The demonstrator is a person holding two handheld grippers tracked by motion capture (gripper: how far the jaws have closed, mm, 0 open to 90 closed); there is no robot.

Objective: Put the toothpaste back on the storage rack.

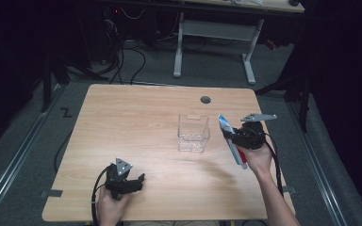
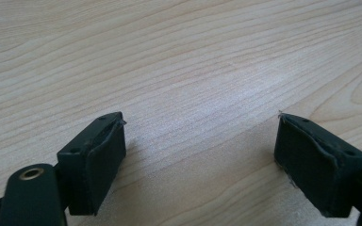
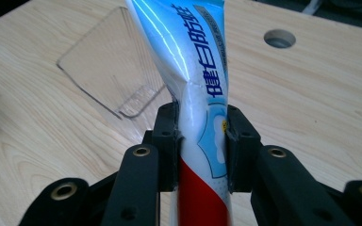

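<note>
Right gripper (image 1: 232,135) fingers pinch the tube (image 3: 195,84) mid-body, above the desk's (image 1: 136,117) right edge beside the bin (image 1: 193,133); its soft body could slip or snag the rim. Left gripper (image 1: 139,181) gapes empty.

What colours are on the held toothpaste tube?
White, light blue and red toothpaste tube; the right gripper view shows it best.

Bare wooden table (image 1: 136,127) all round, clear plastic box (image 1: 193,133) the sole obstacle mid-table.
</note>
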